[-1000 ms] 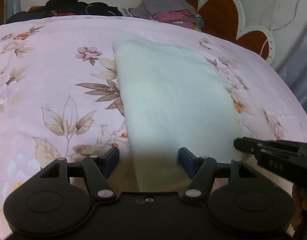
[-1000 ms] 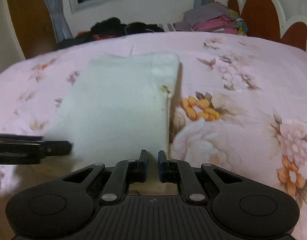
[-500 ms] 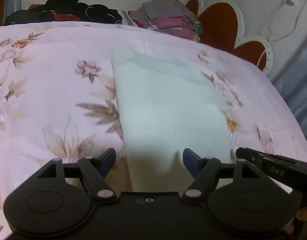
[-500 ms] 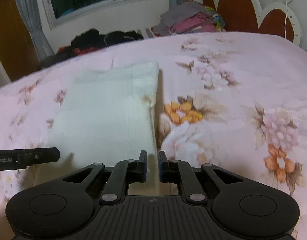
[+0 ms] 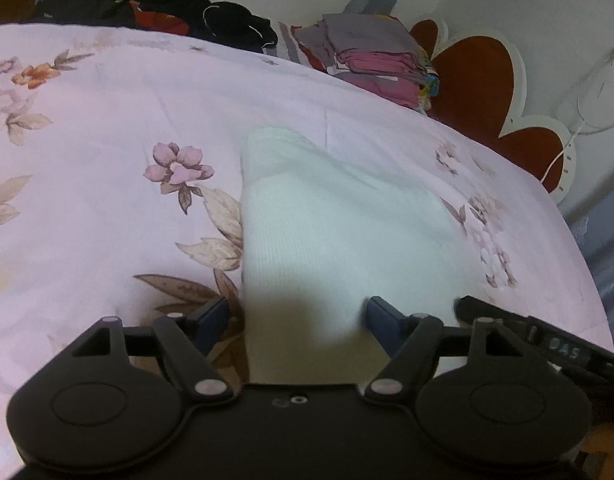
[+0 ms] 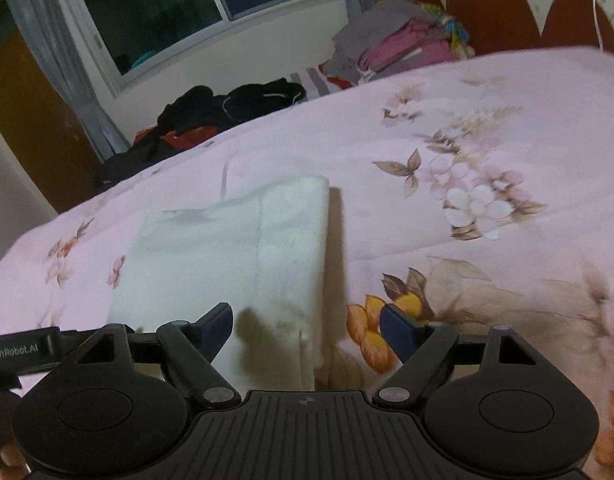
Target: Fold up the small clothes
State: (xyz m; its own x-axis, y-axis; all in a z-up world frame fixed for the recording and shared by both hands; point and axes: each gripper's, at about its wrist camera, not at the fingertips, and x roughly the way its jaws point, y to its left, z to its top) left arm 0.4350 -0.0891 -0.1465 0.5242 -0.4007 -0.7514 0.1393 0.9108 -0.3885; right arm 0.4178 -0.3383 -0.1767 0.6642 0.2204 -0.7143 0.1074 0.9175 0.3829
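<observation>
A white knit garment (image 5: 339, 220) lies folded into a rectangle on the pink floral bed cover (image 5: 107, 128). My left gripper (image 5: 298, 316) is open, its blue-tipped fingers straddling the garment's near left edge. The garment also shows in the right wrist view (image 6: 243, 248). My right gripper (image 6: 306, 322) is open over the garment's near right corner, holding nothing. The right gripper's finger (image 5: 519, 332) shows at the right in the left wrist view. The left gripper's finger (image 6: 23, 350) shows at the left in the right wrist view.
A stack of folded grey and pink clothes (image 5: 371, 60) and a pile of dark clothes (image 5: 167, 4) lie at the bed's far edge. A brown and white scalloped headboard (image 5: 487, 92) stands at the right. A window (image 6: 203, 4) is behind the bed.
My right gripper has opened and let go of the garment's near right edge. Both grippers have risen and pulled back, so the garment looks farther away. The left gripper stayed open.
</observation>
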